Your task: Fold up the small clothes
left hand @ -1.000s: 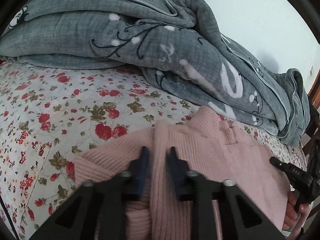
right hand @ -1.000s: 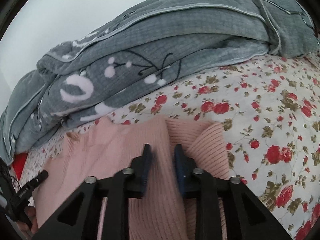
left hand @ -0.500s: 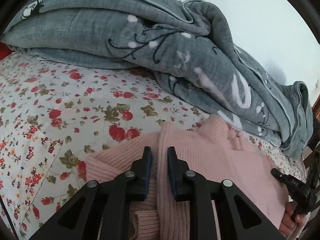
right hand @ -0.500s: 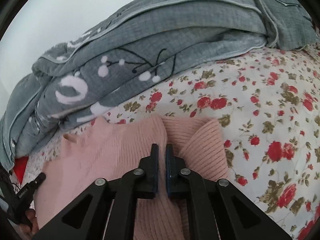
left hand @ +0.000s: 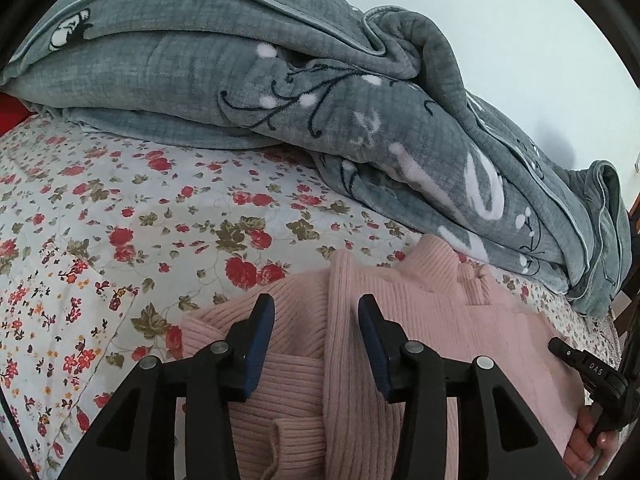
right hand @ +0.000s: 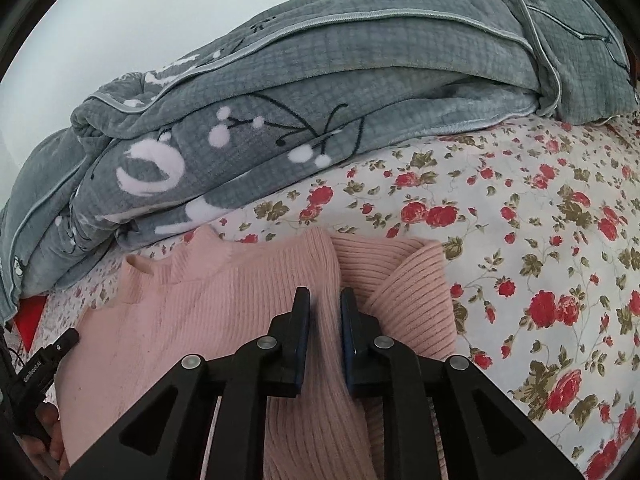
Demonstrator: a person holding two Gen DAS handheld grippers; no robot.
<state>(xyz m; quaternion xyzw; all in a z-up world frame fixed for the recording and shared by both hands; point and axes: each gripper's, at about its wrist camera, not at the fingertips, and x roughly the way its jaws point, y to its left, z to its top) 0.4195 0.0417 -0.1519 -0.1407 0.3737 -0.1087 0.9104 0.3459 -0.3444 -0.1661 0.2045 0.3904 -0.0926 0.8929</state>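
A pink ribbed sweater [left hand: 440, 312] lies partly folded on the floral bed sheet [left hand: 120, 220], its collar toward the grey blanket. My left gripper [left hand: 316, 304] hovers over the left folded-in edge. Its jaws are opening and stand wide, with the fold's ridge between the blue pads but untouched. In the right wrist view the sweater [right hand: 224, 300] fills the lower middle. My right gripper [right hand: 325, 294] sits over the right fold. Its jaws are opening with a narrow gap, knit showing between the pads, not pinched.
A bulky grey blanket [left hand: 280, 80] is heaped along the far side of the bed, also seen as the grey blanket [right hand: 360, 80]. Floral sheet [right hand: 560, 220] stretches to the right. A hand [left hand: 588, 436] holds the other gripper's handle at the lower right edge.
Both grippers were pinched close on the sweater's folded edges half a second ago. The left jaws have since spread wide; the right jaws have parted a little. Neither hand has shifted much.
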